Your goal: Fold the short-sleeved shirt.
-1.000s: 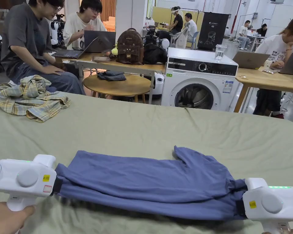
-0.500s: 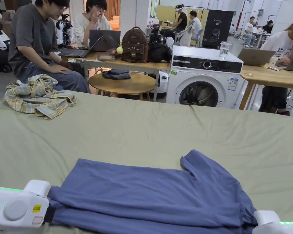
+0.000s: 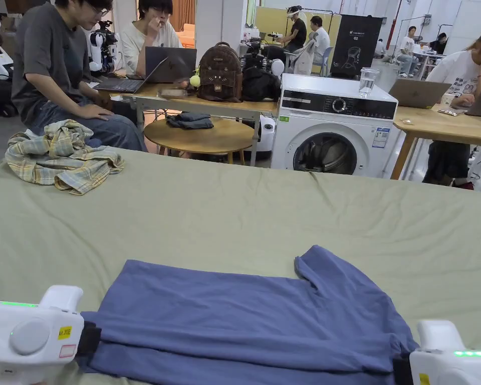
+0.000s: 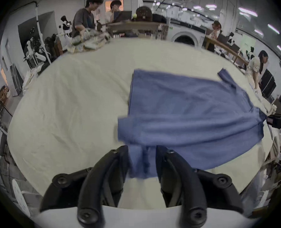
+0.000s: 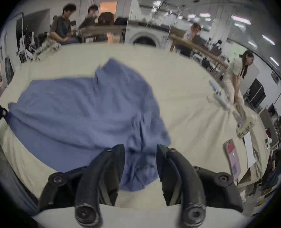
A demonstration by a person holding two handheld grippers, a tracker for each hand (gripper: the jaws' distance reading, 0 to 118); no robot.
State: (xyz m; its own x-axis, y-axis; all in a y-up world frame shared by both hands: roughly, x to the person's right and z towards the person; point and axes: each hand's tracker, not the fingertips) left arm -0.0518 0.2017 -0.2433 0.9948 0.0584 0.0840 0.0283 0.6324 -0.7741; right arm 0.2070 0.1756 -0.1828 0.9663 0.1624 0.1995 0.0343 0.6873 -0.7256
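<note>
Over on the left, the left gripper has its fingers clamped on the near-left end of the blue shirt, and that cloth, hanging taut in the air a second ago, is now spread flat on the near part of the green bed, one sleeve poking toward the far side. On the right, the right gripper grips the bunched near-right end too, so I'd say this lengthwise fold has landed, with the crosswise fold to come.
</note>
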